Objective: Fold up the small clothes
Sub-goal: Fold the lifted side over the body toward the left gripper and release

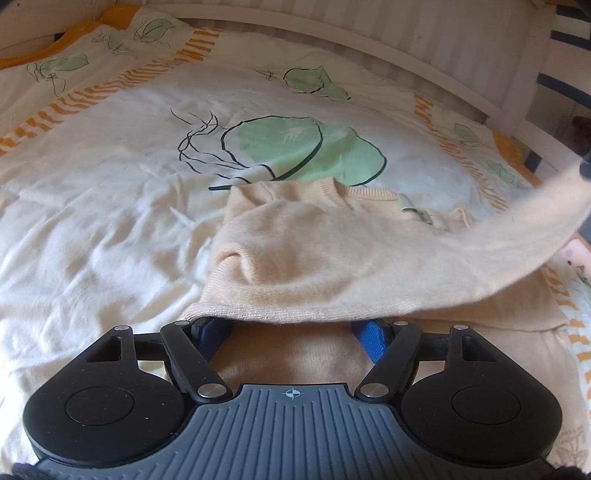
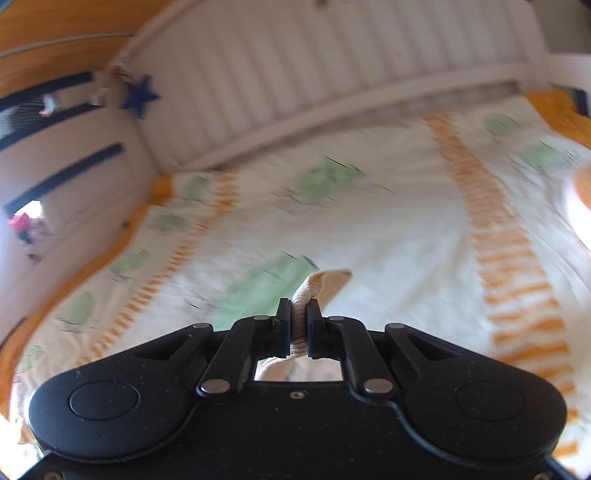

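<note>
A small cream knit sweater [image 1: 295,258] lies on the bed cover in the left wrist view. Its hem drapes over the tips of my left gripper [image 1: 291,328], whose blue pads [image 1: 373,338] stand wide apart and press on nothing, with a lower layer of the knit showing between them. One sleeve [image 1: 517,225] is pulled up and out toward the right edge. The right wrist view is blurred. In it my right gripper [image 2: 298,314] is shut on the ribbed cuff [image 2: 321,286] of that sleeve, held above the bed.
A white bed cover [image 1: 110,221] with green leaf prints and orange striped bands lies under the sweater. A white slatted bed rail [image 1: 369,33] runs along the far side, and a rail with a blue star [image 2: 140,96] stands at the left.
</note>
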A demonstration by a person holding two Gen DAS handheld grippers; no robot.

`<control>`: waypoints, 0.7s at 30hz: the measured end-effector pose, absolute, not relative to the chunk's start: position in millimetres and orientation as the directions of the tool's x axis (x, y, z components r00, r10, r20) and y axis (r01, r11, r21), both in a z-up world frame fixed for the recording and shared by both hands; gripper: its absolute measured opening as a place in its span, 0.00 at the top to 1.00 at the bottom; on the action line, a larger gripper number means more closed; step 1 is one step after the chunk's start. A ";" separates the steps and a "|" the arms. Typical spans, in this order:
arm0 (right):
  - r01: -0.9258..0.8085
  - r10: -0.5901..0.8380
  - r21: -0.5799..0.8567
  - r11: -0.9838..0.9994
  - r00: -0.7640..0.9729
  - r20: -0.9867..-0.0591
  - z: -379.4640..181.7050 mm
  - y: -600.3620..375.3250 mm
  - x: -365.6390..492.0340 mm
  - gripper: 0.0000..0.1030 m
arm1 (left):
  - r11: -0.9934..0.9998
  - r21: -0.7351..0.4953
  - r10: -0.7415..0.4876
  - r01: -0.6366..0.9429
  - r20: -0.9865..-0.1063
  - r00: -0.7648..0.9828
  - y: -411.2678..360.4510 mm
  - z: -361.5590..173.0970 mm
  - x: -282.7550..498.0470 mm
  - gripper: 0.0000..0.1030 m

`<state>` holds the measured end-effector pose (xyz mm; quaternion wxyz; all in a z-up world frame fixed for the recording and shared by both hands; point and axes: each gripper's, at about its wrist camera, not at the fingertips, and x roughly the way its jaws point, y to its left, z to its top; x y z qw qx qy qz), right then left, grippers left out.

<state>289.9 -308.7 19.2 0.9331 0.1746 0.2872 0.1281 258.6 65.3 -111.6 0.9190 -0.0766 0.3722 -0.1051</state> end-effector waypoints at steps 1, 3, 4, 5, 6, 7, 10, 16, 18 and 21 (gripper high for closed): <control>-0.114 0.322 0.397 0.911 0.797 -0.511 11.7 -312.4 289.3 0.85 | 0.968 -0.208 -0.245 0.139 -0.671 0.700 64.3 -111.3 257.6 0.32; -0.071 0.294 0.388 0.919 0.778 -0.554 -3.4 -319.1 289.3 0.85 | 0.971 -0.188 -0.235 0.146 -0.676 0.699 61.6 -111.3 256.4 0.32; -0.053 0.281 0.381 0.923 0.768 -0.575 -11.5 -322.8 289.1 0.85 | 0.973 -0.177 -0.231 0.150 -0.680 0.696 60.2 -111.7 255.7 0.32; -0.040 0.273 0.375 0.926 0.757 -0.593 -18.5 -324.2 289.5 0.85 | 0.974 -0.168 -0.228 0.154 -0.684 0.693 58.9 -111.8 254.6 0.32; -0.028 0.267 0.372 0.928 0.746 -0.610 -24.7 -330.1 288.2 0.85 | 0.974 -0.164 -0.227 0.157 -0.686 0.691 58.4 -111.8 253.9 0.32; -0.019 0.261 0.368 0.930 0.740 -0.620 -29.4 -333.1 286.5 0.85 | 0.974 -0.163 -0.227 0.159 -0.687 0.690 59.1 -112.4 254.3 0.32; 0.008 0.247 0.377 0.926 0.744 -0.622 -38.2 -347.9 275.1 0.85 | 0.972 -0.167 -0.234 0.165 -0.691 0.684 61.6 -113.0 251.9 0.32; 0.074 0.205 0.355 0.932 0.702 -0.682 -66.3 -363.2 267.6 0.85 | 0.970 -0.160 -0.242 0.183 -0.701 0.670 62.5 -113.0 247.1 0.31; 0.084 0.191 0.338 0.937 0.688 -0.700 -72.3 -363.9 267.0 0.85 | 0.969 -0.164 -0.247 0.185 -0.708 0.662 62.9 -112.0 247.4 0.31; 0.073 0.166 0.295 0.953 0.689 -0.705 -70.5 -358.9 265.0 0.83 | 0.962 -0.175 -0.271 0.211 -0.724 0.635 62.1 -106.7 245.1 0.31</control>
